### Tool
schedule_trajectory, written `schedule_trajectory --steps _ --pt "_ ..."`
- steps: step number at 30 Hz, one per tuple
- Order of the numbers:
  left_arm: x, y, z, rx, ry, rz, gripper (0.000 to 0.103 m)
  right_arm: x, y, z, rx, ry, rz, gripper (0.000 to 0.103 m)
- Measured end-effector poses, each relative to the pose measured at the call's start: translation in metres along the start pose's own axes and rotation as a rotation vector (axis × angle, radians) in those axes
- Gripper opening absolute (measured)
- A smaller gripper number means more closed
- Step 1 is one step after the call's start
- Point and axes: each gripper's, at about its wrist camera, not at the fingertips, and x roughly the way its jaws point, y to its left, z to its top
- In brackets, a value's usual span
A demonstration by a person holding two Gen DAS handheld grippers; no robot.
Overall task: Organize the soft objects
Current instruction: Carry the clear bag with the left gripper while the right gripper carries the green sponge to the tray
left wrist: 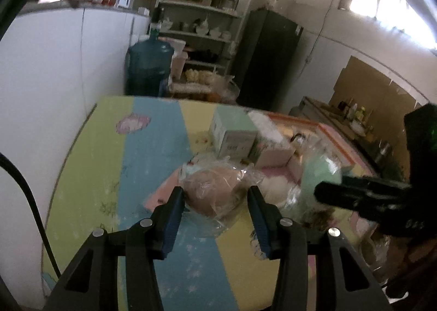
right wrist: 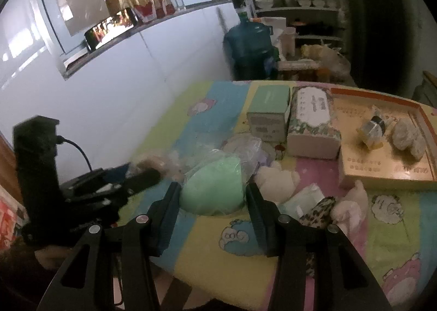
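Left wrist view
Tan soft toy (left wrist: 215, 190): rounded brown lump, wrapped in crinkled clear plastic, lying on the striped pastel mat (left wrist: 153, 136).
Left gripper (left wrist: 215, 192): jaws spread wide, 1 blue-padded finger on each side of the tan toy; whether the pads touch the wrap, cannot tell.
Orientation: the toy's long axis runs roughly across the gap between the 2 fingers.
Neighbours: white plush (left wrist: 275, 188) just right of it, green soft toy (left wrist: 319, 174) further right, with the right gripper (left wrist: 322, 193) reaching in at it.
Behind: mint box (left wrist: 235, 133), well beyond the fingertips.

Right wrist view
Green soft toy (right wrist: 215, 190): smooth mint egg shape in a loose clear bag, resting on the mat (right wrist: 207, 251).
Right gripper (right wrist: 213, 190): open, both black fingers flanking the green toy, tips close to its sides.
Orientation: narrower end points away, up toward the bag's bunched top.
Left gripper (right wrist: 144, 174): blurred, coming in from the left by the tan toy (right wrist: 153, 160).
Nearby: white plush (right wrist: 275, 180) just right of the green toy; tissue box (right wrist: 314, 125) and mint box (right wrist: 269, 114) behind; orange-rimmed tray (right wrist: 355, 169) at far right.
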Motion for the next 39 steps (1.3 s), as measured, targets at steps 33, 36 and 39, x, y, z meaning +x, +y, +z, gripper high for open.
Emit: schedule_trajectory --steps 33,36,39 --pt "0.052 -0.105 0.079 0.101 -0.047 -0.147 0.048 -0.068 -0.111 0.039 0.146 -0.167 -0.116 0.050" --pt "0.064 -0.117 0.084 0.115 -0.036 -0.168 0.048 -0.072 -0.124 0.041 0.161 -0.171 -0.128 0.050" --pt "0.078 -0.131 0.088 0.129 -0.019 -0.189 0.048 -0.076 -0.141 0.041 0.180 -0.173 -0.143 0.050"
